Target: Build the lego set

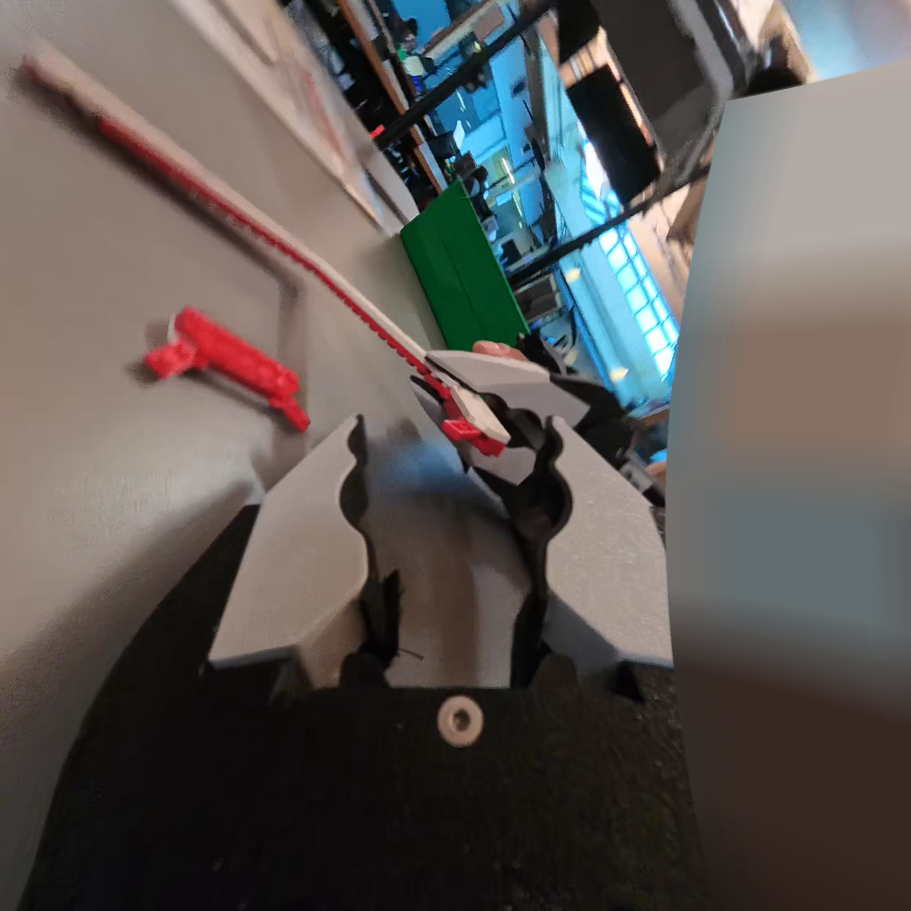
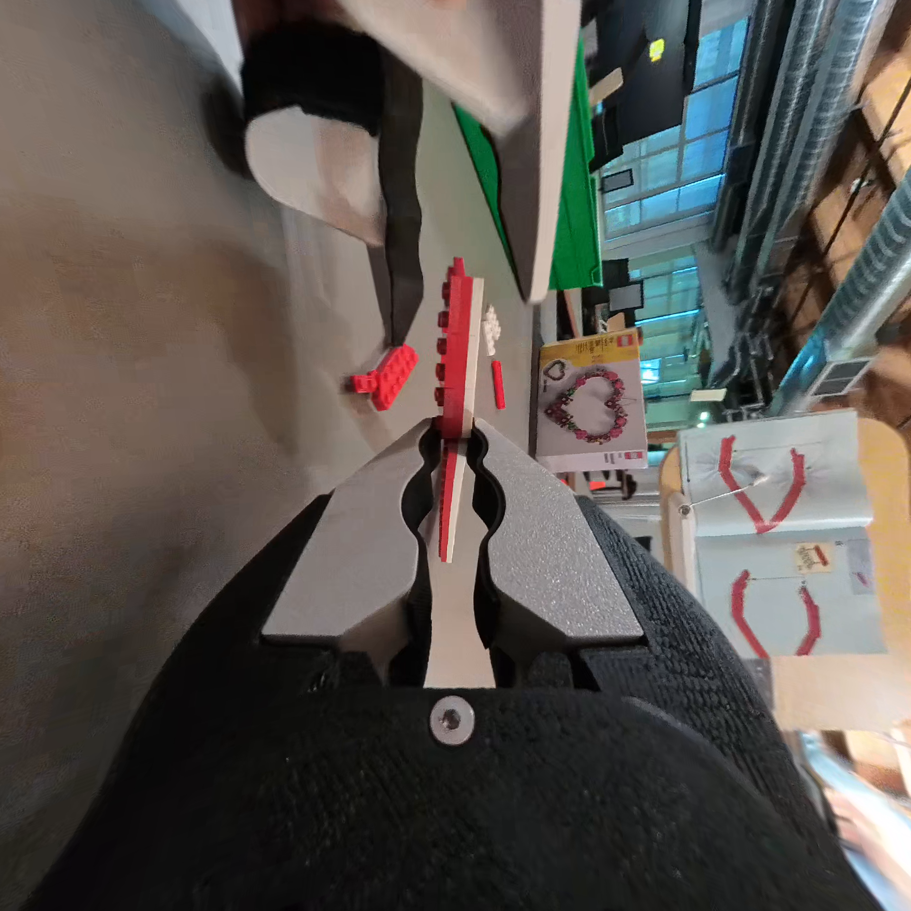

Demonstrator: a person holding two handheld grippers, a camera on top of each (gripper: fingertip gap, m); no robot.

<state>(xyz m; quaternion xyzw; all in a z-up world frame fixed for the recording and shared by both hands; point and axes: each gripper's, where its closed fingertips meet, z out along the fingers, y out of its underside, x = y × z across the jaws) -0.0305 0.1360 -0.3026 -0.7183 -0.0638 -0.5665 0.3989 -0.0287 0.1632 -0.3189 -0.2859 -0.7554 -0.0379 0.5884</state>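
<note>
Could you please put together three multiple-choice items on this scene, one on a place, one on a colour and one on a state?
1. Where is the long red-and-white layered brick strip?
A. flat on the grey table
B. clamped in the right gripper
C. on the green baseplate

2. What colour is the flat baseplate at the table's far edge?
A. green
B. blue
C. yellow

3. How does the left gripper stand?
A. shut on a brick
B. shut on nothing
C. open, holding nothing

Key: 1 B, the right gripper pinches the strip between its fingertips. 2 A, the plate is plain green in both views. 3 C, a wide gap shows between its grey fingers.
</note>
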